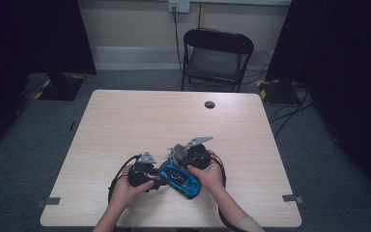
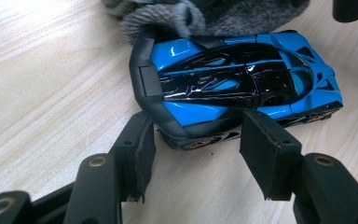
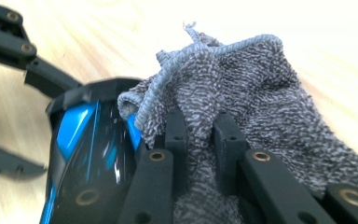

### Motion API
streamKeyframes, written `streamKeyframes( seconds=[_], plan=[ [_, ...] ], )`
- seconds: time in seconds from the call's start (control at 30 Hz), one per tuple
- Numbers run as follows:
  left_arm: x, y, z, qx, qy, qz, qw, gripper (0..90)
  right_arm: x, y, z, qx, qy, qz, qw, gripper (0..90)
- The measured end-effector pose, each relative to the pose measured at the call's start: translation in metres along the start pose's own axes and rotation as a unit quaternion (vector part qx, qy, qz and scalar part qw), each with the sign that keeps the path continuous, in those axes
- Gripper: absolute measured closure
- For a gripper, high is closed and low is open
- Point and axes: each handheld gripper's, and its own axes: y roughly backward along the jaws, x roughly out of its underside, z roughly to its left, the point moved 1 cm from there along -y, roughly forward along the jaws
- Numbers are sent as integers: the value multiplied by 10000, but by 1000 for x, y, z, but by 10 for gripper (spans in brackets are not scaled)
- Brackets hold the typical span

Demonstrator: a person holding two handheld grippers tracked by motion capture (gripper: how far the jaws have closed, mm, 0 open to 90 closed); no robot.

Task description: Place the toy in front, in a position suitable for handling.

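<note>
The right gripper view shows the right tongs [image 3: 200, 135] clamped on a grey cloth [image 3: 256, 107] that touches the blue toy car [image 3: 81, 154]. The car lies on the table [image 1: 140, 116], and the left tongs [image 2: 196, 149] stand apart around its side without pressing it.

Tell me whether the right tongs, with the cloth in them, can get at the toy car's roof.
Probably yes. The right tongs grip the grey cloth, which already lies against the blue toy car; its roof is bare, and the left tongs flank only its side.

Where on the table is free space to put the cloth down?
The whole far half of the table is bare, up to the round hole. Both side edges are free too. It is crowded only at the near middle, around the car and both grippers.
</note>
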Motion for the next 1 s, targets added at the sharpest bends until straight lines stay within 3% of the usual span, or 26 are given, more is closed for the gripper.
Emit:
streamKeyframes(
  seconds=[0.23, 0.37, 0.47, 0.6, 0.77, 1.0],
  plan=[
    [1, 1, 0, -9, -42, -11, 10000, 464, 4, 11, -5, 122, 13, -64, 9999, 789],
    [0, 2, 0, -96, -34, -73, 9999, 463, 21, 37, -15, 133, -33, -175, 9998, 789],
    [-1, 2, 1, -107, -41, -71, 9999, 459, 28, 48, -18, 125, -79, -209, 9997, 788],
    [-3, 2, 1, -138, -27, -78, 9999, 441, 41, 66, -20, 124, 17, -173, 9998, 788],
    [-2, 2, 1, -156, -15, -86, 9998, 442, 46, 68, -15, 66, 189, -29, 9998, 788],
    [-1, 3, 1, -187, -11, -76, 9998, 455, 42, 50, -4, -41, 288, 114, 9995, 789]
  ],
)
